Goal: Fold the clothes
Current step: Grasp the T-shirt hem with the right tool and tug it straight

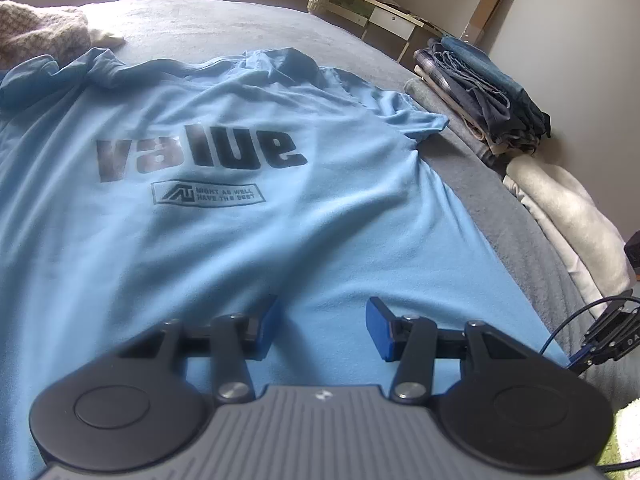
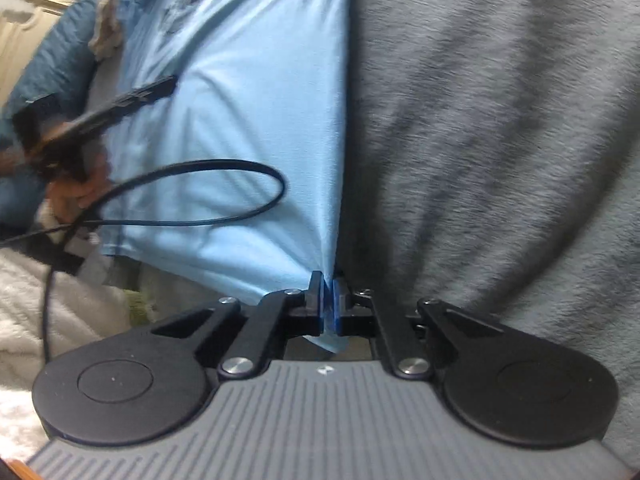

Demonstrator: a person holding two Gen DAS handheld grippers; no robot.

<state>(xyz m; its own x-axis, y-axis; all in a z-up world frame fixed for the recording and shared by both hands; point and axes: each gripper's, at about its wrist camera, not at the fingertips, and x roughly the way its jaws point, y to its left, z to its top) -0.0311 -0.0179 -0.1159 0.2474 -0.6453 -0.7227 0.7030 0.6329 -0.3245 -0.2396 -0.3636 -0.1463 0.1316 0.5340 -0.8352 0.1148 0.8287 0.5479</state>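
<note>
While the right gripper is clamped on the hem corner of the blue T-shirt spread lengthwise up the grey bed, we hold the left gripper open, empty, over the hem beside it.

Home bedroom. Grey fleece-covered bed ahead of left tongs; stack of folded denim and plaid clothes far right of them; white fluffy blanket nearer right; pale wooden desk with white drawer against back wall.
</note>
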